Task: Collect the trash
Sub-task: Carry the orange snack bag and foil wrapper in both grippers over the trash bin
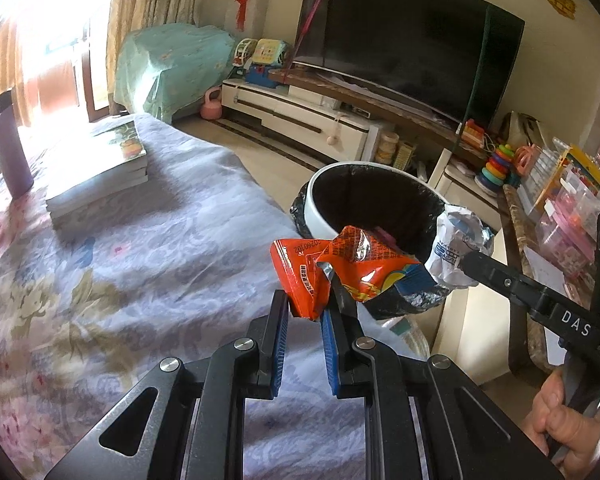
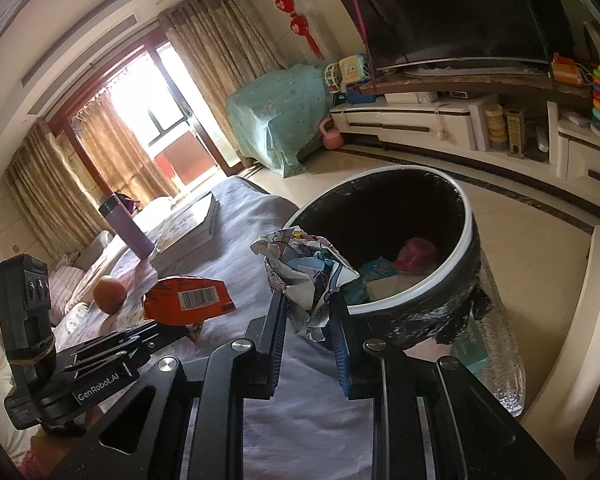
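Observation:
My left gripper is shut on a crumpled orange snack bag and holds it at the near edge of the white-rimmed bin with a black liner. My right gripper is shut on a crumpled white and blue wrapper held just short of the bin's rim. Some trash lies inside the bin. The right gripper also shows in the left wrist view, gripping the wrapper over the bin's right rim. The orange bag and left gripper show at left in the right wrist view.
A table with a floral cloth carries a stack of books, a purple flask and an orange fruit. A TV on a low cabinet stands behind the bin. A cluttered side table is at right.

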The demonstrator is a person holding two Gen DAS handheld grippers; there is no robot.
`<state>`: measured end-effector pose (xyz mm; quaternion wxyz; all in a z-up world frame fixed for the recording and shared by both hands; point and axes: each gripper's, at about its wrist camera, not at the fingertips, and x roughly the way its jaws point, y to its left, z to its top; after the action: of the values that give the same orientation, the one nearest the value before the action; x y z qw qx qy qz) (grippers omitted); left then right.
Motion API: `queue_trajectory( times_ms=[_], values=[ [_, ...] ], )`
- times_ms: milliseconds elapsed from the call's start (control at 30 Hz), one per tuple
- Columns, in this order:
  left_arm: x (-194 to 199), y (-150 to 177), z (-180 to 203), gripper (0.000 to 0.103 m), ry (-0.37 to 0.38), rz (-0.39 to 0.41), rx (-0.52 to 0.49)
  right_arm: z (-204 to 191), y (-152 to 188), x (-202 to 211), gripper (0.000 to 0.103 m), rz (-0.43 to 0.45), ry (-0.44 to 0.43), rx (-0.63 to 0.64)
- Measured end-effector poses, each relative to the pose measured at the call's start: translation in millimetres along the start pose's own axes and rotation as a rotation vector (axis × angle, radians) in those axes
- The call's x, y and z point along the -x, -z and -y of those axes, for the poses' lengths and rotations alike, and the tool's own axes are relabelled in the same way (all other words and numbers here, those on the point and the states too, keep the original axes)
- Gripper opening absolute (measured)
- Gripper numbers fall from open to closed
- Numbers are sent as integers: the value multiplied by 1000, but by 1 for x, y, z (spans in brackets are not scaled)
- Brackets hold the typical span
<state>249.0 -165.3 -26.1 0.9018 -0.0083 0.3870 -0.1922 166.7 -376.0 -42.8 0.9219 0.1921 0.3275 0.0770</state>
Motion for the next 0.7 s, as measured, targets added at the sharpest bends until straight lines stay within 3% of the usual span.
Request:
queue_trajectory(
  times_ms=[700],
  values=[
    [-19,-22,20,15,4,5,-36,12,-18,1,22,22,16,11]
  ],
)
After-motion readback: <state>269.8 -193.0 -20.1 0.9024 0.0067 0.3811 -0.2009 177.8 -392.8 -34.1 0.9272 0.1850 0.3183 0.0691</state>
